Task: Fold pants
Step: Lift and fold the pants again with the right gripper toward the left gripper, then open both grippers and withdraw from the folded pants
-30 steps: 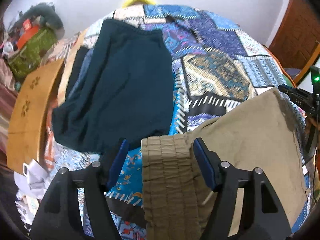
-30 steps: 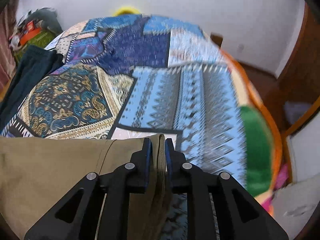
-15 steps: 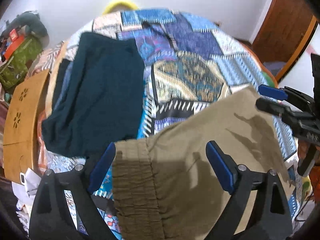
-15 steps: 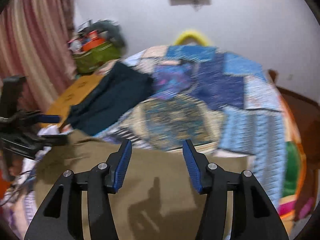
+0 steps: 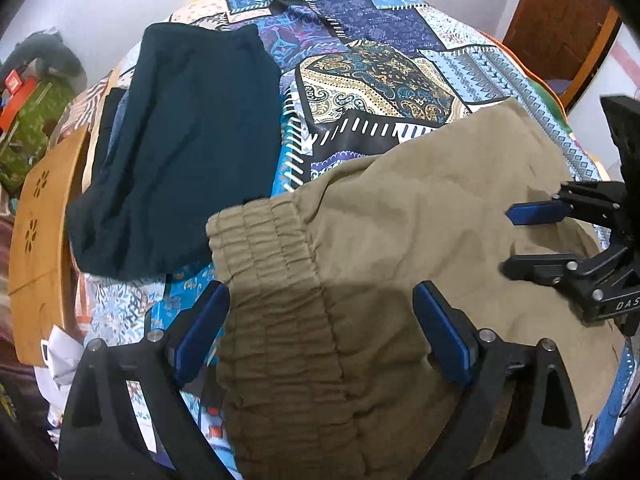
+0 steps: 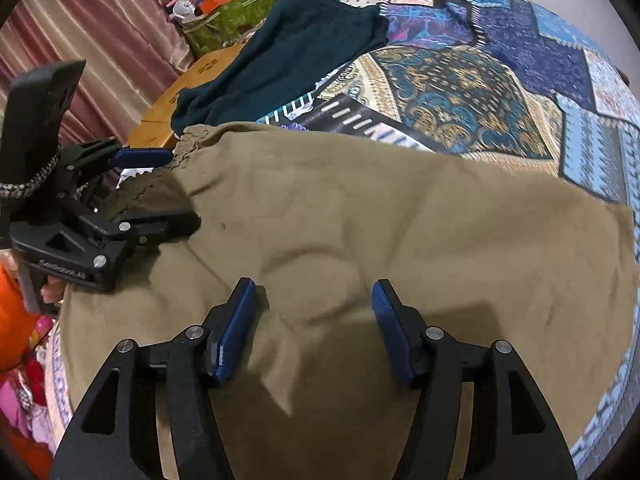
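pants (image 5: 420, 240) lying folded on bed (image 5: 400, 64), waistband at 9 o'clock | left gripper (image 5: 320, 320) and right gripper (image 6: 312, 320) hovering over cloth, jaws apart, gripping nothing | step: between folds, likely | next: regrasping an edge

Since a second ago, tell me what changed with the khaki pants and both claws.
Both claws let go: the right claw, then shut on the pants' edge, is open, and the left claw has spread wider over the waistband. The khaki pants now lie flat on the quilt. The dark garment stayed put.
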{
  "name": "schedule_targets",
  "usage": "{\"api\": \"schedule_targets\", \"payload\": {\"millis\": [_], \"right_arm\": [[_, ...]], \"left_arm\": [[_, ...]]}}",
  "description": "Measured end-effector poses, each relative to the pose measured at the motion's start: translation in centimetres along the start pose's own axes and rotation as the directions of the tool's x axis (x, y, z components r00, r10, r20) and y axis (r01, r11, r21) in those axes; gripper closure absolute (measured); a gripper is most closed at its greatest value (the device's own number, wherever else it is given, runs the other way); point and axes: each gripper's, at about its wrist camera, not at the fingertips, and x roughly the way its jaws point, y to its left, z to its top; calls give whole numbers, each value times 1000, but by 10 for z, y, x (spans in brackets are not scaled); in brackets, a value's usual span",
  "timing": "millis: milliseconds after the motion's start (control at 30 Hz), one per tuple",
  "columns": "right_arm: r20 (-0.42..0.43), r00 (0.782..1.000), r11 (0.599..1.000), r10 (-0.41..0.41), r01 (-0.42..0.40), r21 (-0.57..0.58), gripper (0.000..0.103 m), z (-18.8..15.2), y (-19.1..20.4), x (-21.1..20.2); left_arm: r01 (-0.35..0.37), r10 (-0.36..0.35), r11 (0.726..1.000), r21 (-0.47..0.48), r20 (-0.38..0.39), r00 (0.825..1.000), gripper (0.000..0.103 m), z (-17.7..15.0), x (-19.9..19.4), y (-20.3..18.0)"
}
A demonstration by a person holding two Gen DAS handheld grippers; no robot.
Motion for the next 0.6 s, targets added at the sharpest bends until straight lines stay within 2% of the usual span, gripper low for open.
{"api": "schedule_targets", "payload": {"millis": [200,600], "right_arm": [[25,996,997,-81,81,-10,47,-35,1,-26],[63,983,978,-170,160,137,44,-105,-15,-75]], "left_arm": [[15,-15,999,-38,8,1000,9,-15,-15,4],[-32,36,997,-66,64,997,8,-56,-44,-1]]}}
